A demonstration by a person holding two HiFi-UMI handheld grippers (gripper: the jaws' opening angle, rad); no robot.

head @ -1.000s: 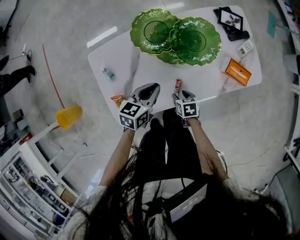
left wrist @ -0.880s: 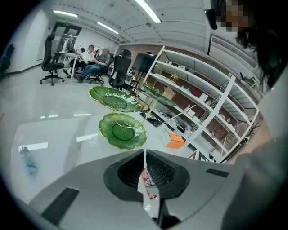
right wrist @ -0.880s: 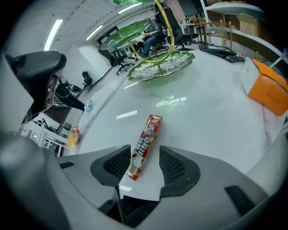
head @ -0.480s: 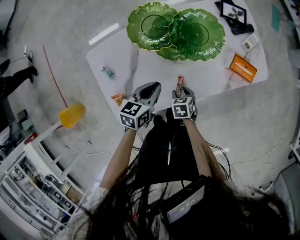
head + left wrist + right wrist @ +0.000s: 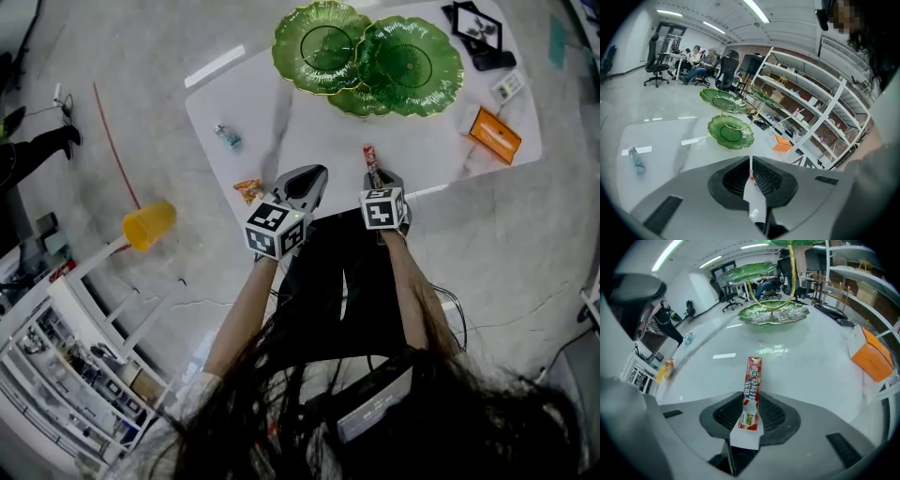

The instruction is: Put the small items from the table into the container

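Note:
A red candy stick [image 5: 371, 163] lies on the white table [image 5: 309, 141] near its front edge. In the right gripper view the stick's [image 5: 752, 390] near end stands between the jaws. My right gripper [image 5: 751, 414] is closing, and its pads touch the stick on both sides. My left gripper [image 5: 305, 180] hovers over the front edge to the left, and in its own view the left gripper [image 5: 751, 176] is shut with nothing in it. The green tiered leaf dish [image 5: 375, 61] stands at the far side, also seen as the dish [image 5: 773, 312] in the right gripper view.
An orange snack packet [image 5: 248, 189] lies left of my left gripper, and a small bottle [image 5: 225, 137] lies further back left. An orange box [image 5: 494, 134] and dark items occupy the far right corner. A yellow cup [image 5: 150, 225] lies on the floor.
My right gripper has tipped a little over the near end of the candy stick. The left gripper has kept still. The head view has shifted slightly.

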